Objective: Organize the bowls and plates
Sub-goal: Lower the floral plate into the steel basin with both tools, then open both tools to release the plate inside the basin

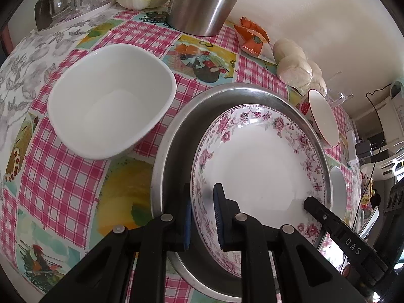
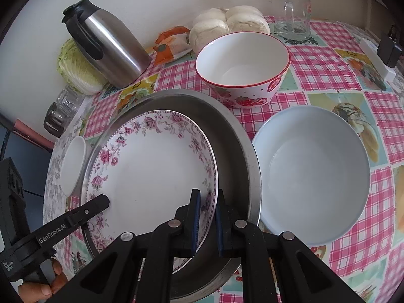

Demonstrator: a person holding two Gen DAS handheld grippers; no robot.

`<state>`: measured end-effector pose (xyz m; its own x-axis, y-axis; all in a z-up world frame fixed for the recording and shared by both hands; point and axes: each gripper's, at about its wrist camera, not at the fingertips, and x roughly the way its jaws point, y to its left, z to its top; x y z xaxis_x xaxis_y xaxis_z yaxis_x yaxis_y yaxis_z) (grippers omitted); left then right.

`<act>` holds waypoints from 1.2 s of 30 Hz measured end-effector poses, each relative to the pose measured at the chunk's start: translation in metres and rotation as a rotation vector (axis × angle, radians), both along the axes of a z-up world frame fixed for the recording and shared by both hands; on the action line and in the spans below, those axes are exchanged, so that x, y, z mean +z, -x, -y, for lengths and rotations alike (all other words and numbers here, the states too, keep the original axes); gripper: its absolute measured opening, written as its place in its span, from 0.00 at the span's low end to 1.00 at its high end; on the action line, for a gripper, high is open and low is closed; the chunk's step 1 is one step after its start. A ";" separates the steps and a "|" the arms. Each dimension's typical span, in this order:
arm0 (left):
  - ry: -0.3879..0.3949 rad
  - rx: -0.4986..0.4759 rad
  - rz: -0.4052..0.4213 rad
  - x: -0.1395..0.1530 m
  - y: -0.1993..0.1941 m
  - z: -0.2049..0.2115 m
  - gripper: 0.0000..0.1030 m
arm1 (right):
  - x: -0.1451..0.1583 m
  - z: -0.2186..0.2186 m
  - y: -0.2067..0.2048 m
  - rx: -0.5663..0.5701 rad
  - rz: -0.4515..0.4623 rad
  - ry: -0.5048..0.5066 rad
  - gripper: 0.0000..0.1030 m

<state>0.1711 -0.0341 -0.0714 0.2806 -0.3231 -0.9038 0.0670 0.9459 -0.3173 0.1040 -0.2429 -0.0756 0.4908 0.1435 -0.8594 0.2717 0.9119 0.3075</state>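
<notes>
A white plate with a pink floral rim (image 1: pixel 255 161) (image 2: pixel 151 166) lies tilted inside a round steel tray (image 1: pixel 174 139) (image 2: pixel 232 139). My left gripper (image 1: pixel 203 217) is shut on the plate's near-left rim, one blue pad inside and one outside. My right gripper (image 2: pixel 207 223) is shut on the opposite rim the same way. A white squarish bowl (image 1: pixel 111 101) sits left of the tray. A strawberry bowl (image 2: pixel 242 68) (image 1: pixel 323 118) stands behind the tray and a pale blue bowl (image 2: pixel 313 174) sits to its right.
A steel thermos jug (image 2: pixel 111 48) (image 1: pixel 202 2), a cabbage (image 2: pixel 75 68), a bag of buns (image 2: pixel 227 24), an orange packet (image 2: pixel 171 45), a glass mug (image 2: pixel 293 12) and upturned glasses (image 1: pixel 75 0) line the back of the checked tablecloth. A small white dish (image 2: pixel 73 166) lies left of the tray.
</notes>
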 end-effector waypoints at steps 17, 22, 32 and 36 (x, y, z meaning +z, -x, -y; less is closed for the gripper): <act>-0.013 0.000 -0.007 -0.001 -0.001 0.001 0.16 | -0.001 -0.004 -0.007 -0.002 -0.042 0.021 0.16; -0.031 -0.006 -0.008 0.002 0.001 0.003 0.16 | 0.005 -0.005 -0.005 0.000 -0.039 0.036 0.21; -0.060 -0.029 0.052 0.029 0.007 0.005 0.27 | 0.046 -0.004 0.005 -0.012 0.043 0.091 0.24; -0.059 -0.044 0.091 0.045 0.012 0.008 0.37 | 0.066 -0.005 0.010 -0.018 0.086 0.117 0.36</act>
<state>0.1594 -0.0420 -0.0259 0.3486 -0.2838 -0.8933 0.1351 0.9583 -0.2517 0.0936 -0.2376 -0.0095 0.5650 0.0350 -0.8243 0.2656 0.9382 0.2219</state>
